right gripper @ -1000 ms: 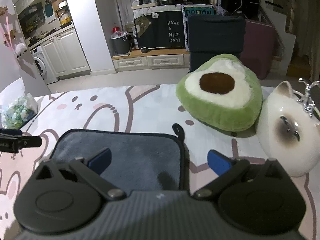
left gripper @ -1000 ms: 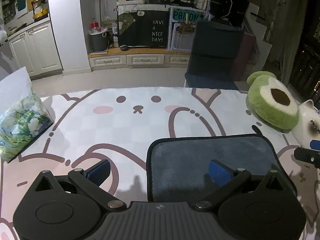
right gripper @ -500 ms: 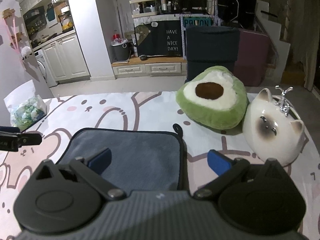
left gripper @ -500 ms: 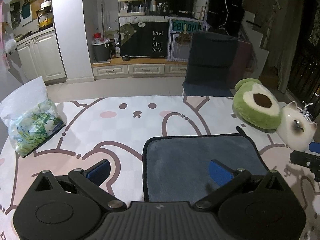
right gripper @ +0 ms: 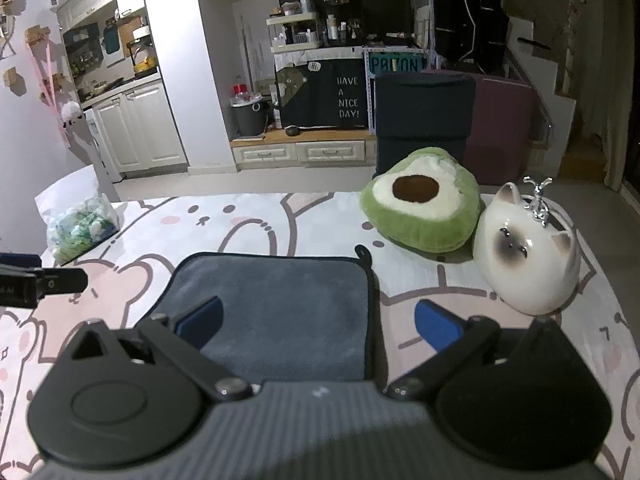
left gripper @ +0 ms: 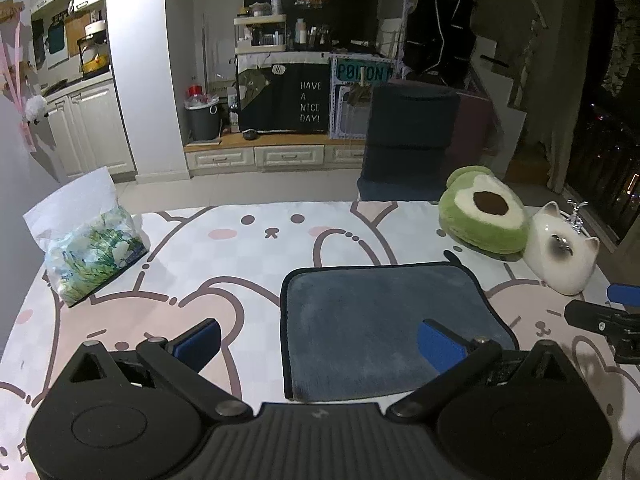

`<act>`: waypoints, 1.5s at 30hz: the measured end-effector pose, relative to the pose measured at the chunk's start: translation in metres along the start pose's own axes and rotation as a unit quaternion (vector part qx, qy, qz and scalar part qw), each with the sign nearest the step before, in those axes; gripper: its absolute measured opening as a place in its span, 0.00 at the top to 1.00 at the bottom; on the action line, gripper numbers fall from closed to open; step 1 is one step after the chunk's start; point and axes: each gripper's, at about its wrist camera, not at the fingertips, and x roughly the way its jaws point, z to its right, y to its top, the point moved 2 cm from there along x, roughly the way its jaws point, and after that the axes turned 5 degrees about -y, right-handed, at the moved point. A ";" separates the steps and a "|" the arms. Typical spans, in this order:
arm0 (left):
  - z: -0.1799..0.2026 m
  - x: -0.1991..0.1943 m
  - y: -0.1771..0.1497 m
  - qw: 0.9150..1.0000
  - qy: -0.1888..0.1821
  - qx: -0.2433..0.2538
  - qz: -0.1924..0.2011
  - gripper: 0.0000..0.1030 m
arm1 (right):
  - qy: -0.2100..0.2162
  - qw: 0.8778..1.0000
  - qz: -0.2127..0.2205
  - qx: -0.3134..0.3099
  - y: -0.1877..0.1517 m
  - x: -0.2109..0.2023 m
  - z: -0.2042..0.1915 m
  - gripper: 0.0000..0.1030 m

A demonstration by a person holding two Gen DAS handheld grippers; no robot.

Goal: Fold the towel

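Note:
A grey-blue towel point(left gripper: 384, 320) with a dark border lies folded flat on the bunny-print tablecloth; it also shows in the right wrist view point(right gripper: 280, 312). My left gripper point(left gripper: 320, 340) is open and empty, raised above the towel's near left edge. My right gripper point(right gripper: 318, 322) is open and empty, raised above the towel's near right edge. The right gripper's tip shows at the right edge of the left wrist view point(left gripper: 600, 320). The left gripper's tip shows at the left edge of the right wrist view point(right gripper: 40, 284).
A green avocado plush point(left gripper: 484, 212) and a white ceramic cat point(left gripper: 560, 256) sit at the table's far right. A tissue pack point(left gripper: 88, 256) sits at the far left. A dark chair point(left gripper: 408, 144) stands behind the table.
Both grippers have pulled back and risen from the towel, so more of the table and room shows. The towel has not moved. Both stay open.

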 end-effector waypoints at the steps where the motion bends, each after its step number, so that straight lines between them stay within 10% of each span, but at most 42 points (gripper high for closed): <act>1: 0.001 -0.004 -0.001 1.000 -0.001 0.001 0.001 0.00 | 0.001 1.000 0.002 0.000 -0.001 -0.004 0.000 0.00; 45: 0.032 -0.131 -0.115 0.999 -0.009 0.025 0.034 0.00 | -0.004 0.999 0.034 -0.015 -0.103 -0.144 -0.008 0.00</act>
